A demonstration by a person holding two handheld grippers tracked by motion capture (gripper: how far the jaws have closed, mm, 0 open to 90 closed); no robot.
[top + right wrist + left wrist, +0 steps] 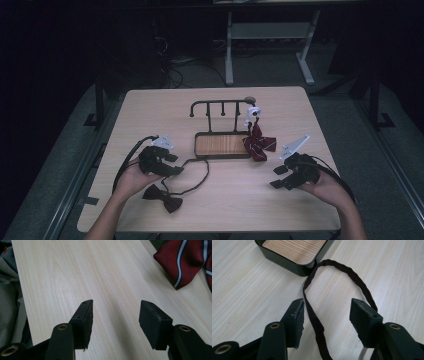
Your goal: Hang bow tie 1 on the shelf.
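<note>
Bow tie (164, 197), dark, lies on table (150, 110) near front edge, left of centre; its strap (312, 312) loops up twd the stand's tray (287, 261). Left gripper (326, 312): jaws apart, one strap run between them, nothing pinched. Risk: closing now could miss the thin strap or drag the loop against tray corner. Red striped tie (185, 262) hangs off rack. Right gripper (115, 315): open, empty, above bare wood.

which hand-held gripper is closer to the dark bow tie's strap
Left. The left hand-held gripper has the strap between its open jaws; the right hand-held gripper hovers over bare table far off.
</note>
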